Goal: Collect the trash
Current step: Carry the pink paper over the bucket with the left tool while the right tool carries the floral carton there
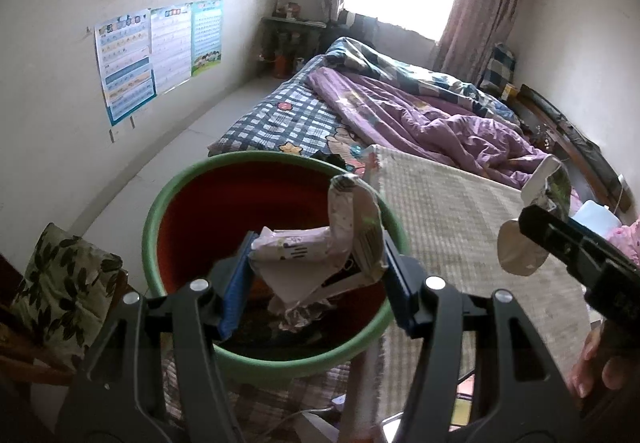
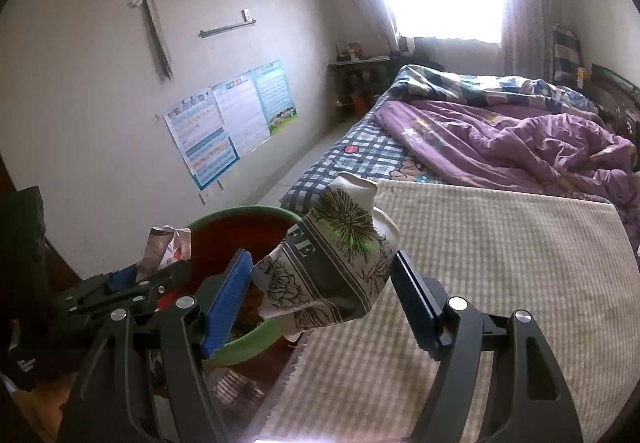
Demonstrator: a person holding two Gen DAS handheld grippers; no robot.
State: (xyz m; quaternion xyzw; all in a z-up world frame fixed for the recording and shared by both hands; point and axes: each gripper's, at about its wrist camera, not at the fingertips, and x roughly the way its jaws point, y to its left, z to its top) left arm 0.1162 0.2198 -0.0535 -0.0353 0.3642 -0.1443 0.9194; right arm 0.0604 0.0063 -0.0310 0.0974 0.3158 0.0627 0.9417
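My left gripper (image 1: 316,271) is shut on a crumpled pale pink wrapper (image 1: 320,255) and holds it over the green-rimmed red bin (image 1: 160,203), which has trash at its bottom. My right gripper (image 2: 324,283) is shut on a crushed white paper cup (image 2: 340,263) with black flower print, held above the beige mat near the bin (image 2: 240,211). The right gripper with its cup (image 1: 520,247) shows at the right of the left wrist view. The left gripper (image 2: 132,283) and its wrapper (image 2: 160,247) show at the left of the right wrist view.
The bin stands beside a bed with a beige checked mat (image 1: 460,223), a plaid sheet (image 1: 288,115) and a purple quilt (image 1: 420,115). A leaf-print cushion (image 1: 60,291) lies left of the bin. Posters (image 1: 160,51) hang on the wall.
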